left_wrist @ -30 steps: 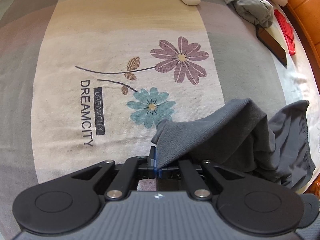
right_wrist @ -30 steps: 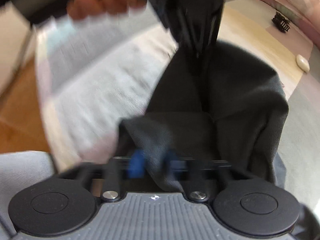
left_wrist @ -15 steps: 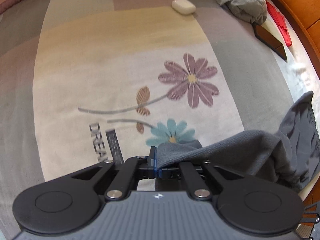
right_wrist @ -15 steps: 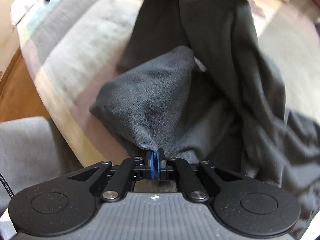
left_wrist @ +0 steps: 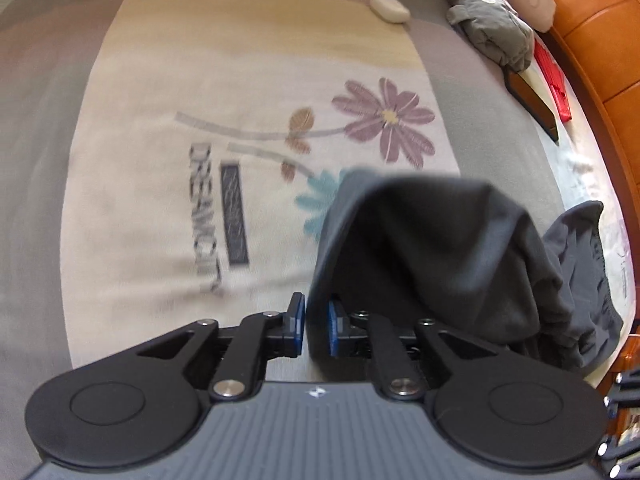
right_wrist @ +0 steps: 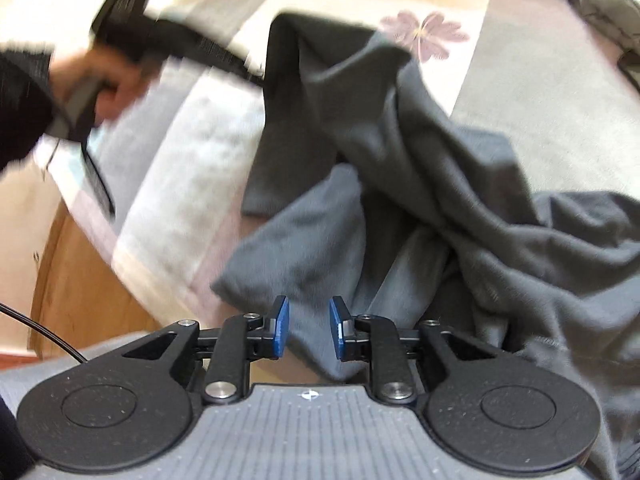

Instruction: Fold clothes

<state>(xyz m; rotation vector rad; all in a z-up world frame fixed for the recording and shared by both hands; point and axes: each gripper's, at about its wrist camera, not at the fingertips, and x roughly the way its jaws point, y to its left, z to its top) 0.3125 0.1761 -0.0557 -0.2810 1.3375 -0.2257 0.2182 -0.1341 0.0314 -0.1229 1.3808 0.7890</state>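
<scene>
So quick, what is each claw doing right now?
Left gripper: fingers opening, dark grey fabric garment between them, released.
Right gripper: fingers opening, same garment between them, released.

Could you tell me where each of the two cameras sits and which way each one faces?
Left wrist view: it sits on the left gripper, angled steeply down at the flowered bedspread and the dark grey garment; only the gripper's own opening fingers show.
Right wrist view: it sits on the right gripper, angled down across the bed edge at the same garment; its opening fingers show, plus the person's left hand, blurred.
Shared: the garment, the purple flower print and the small white case.
</scene>
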